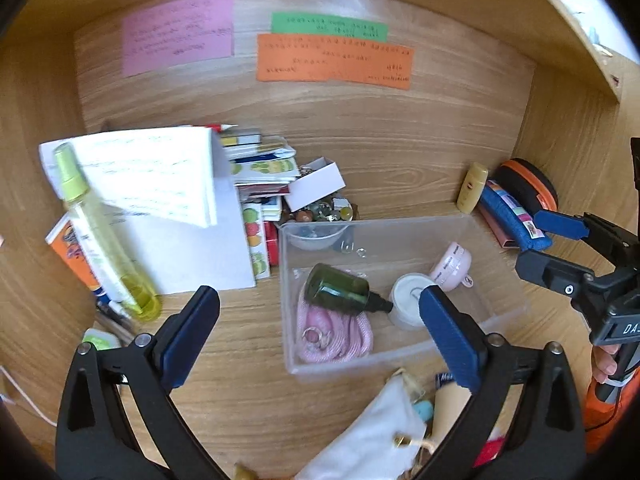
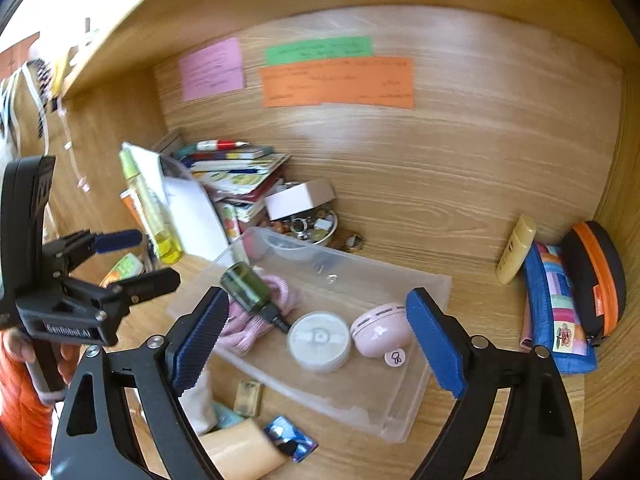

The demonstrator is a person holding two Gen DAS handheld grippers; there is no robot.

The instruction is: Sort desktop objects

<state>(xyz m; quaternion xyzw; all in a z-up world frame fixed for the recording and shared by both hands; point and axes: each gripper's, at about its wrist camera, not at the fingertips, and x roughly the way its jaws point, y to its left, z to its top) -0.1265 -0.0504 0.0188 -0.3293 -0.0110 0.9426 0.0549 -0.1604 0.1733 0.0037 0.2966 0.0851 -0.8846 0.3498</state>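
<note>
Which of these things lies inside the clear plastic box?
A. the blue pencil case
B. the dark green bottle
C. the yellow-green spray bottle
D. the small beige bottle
B: the dark green bottle lies on its side inside the clear plastic box, across a pink cord.

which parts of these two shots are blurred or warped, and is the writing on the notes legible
Left wrist view: the white pad and yellow spray bottle smear with motion; writing on the orange note shows as lines but is too small to read. Right wrist view: softer overall, note text washed out. Both: fisheye bends the shelf edges, corners go black.
</note>
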